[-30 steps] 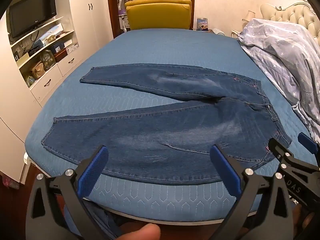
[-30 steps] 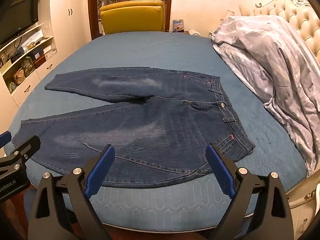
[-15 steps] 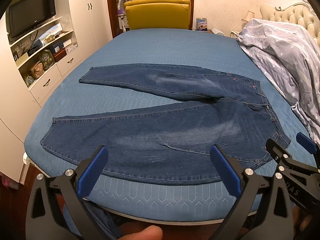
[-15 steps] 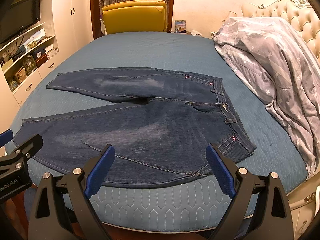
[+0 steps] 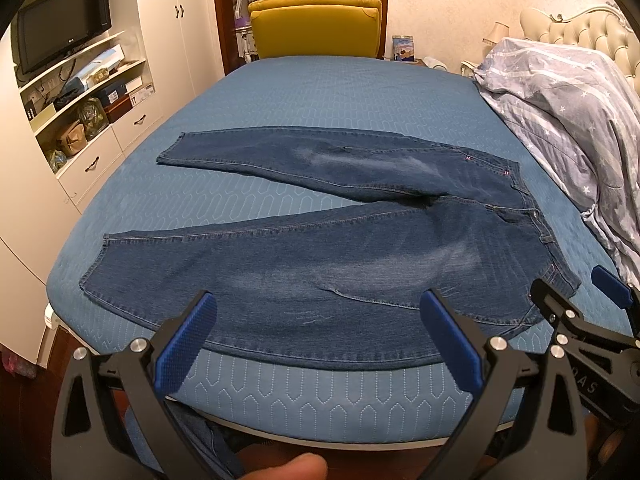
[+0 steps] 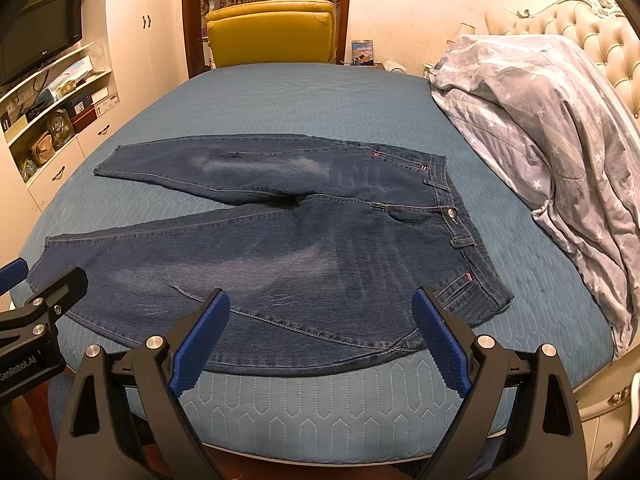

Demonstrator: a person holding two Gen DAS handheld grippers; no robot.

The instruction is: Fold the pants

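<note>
No fold had been made: the pants lay flat on the bed, legs splayed toward 9 o'clock, waistband at 3 o'clock, while the left gripper and right gripper hovered at 6 o'clock, fingers apart, empty.

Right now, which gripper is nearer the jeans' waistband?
Right. The right gripper hovers open off the near bed edge by the waistband; the left gripper, also open, sits farther toward the leg hems.
</note>
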